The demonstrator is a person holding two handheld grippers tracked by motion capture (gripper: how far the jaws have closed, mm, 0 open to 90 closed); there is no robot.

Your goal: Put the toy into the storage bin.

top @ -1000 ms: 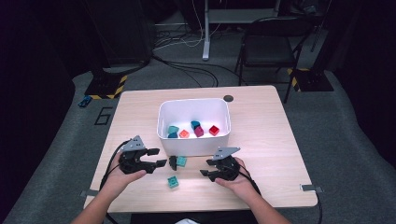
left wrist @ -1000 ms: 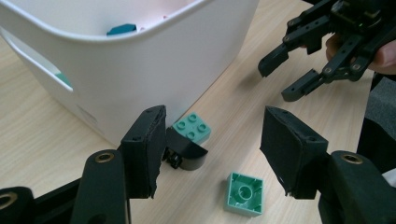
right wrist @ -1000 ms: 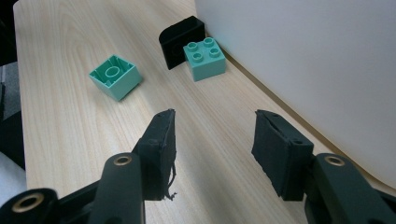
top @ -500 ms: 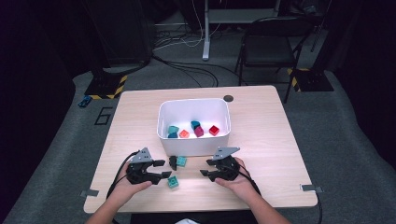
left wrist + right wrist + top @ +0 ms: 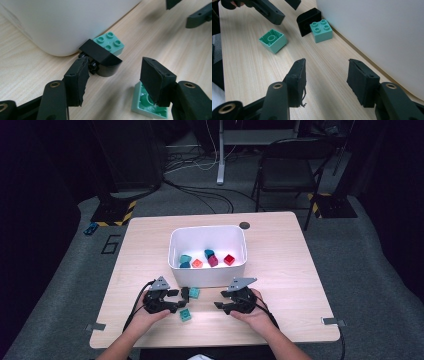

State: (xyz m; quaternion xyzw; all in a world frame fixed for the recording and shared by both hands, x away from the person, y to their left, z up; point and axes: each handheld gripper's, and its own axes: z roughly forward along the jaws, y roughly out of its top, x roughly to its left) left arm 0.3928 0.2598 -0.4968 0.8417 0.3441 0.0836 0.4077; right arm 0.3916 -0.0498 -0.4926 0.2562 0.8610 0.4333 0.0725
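Black curved plastic brick [image 5: 100,58] touches our left gripper's [image 5: 117,82] near pad; jaws, just widening, stand apart, ungripping; right gripper [image 5: 327,80] gapes empty.

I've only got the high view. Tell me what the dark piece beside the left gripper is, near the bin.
Observer: It's a black brick with one curved side, lying against the white bin.
Operator: Report how the two green pieces lie.
Observer: The studs-up green brick touches the black brick. The upturned green brick lies apart, hollow side up.
Operator: Give me the left gripper's state.
Observer: The left gripper has just been opening its fingers. They press on nothing, and the black brick sits at one fingertip.
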